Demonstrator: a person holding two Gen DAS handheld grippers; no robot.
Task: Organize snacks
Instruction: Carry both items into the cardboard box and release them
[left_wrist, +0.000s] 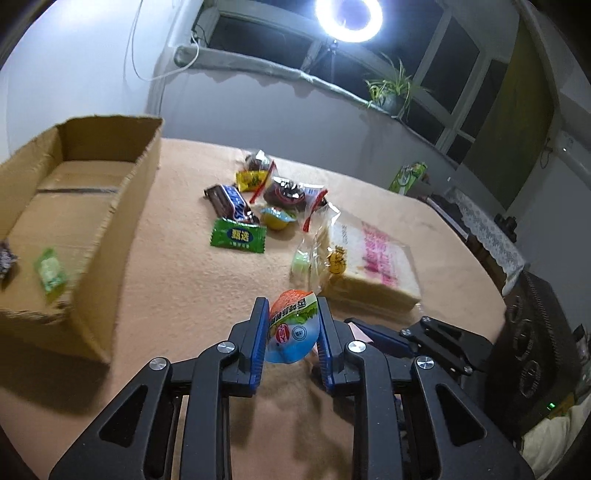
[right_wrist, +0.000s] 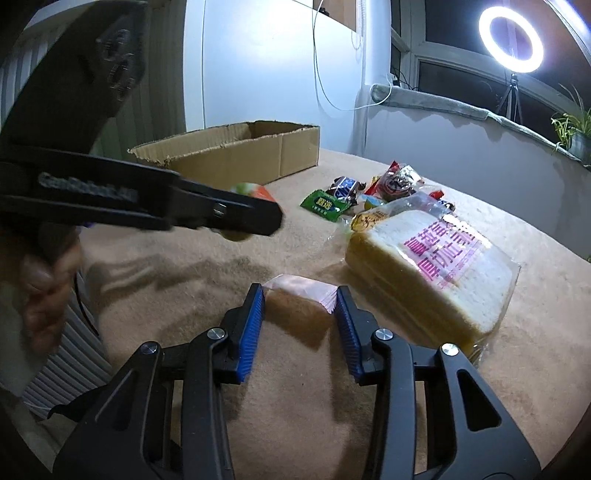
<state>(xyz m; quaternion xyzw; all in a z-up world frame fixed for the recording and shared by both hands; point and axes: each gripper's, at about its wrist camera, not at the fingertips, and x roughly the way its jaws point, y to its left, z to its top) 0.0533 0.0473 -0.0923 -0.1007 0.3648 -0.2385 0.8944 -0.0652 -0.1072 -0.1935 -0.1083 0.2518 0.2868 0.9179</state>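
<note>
My left gripper (left_wrist: 291, 317) is shut on a jelly cup (left_wrist: 291, 328) with an orange, green and blue lid, held above the tan tablecloth. An open cardboard box (left_wrist: 122, 206) lies to its left with a green candy (left_wrist: 51, 273) and a dark wrapper (left_wrist: 5, 262) inside. My right gripper (right_wrist: 300, 306) has its blue pads on both ends of a pink wrapped snack (right_wrist: 301, 291) on the cloth. The left gripper (right_wrist: 255, 218) crosses the right wrist view, the jelly cup (right_wrist: 255, 192) partly hidden behind it.
A pile of snacks lies mid-table: chocolate bar (left_wrist: 229, 201), green packet (left_wrist: 238, 236), yellow jelly cup (left_wrist: 277, 218), dark cakes in wrappers (left_wrist: 288, 192). A bagged bread loaf (right_wrist: 432, 266) sits right of my right gripper. A dark heater (left_wrist: 528, 332) stands off the table's right edge.
</note>
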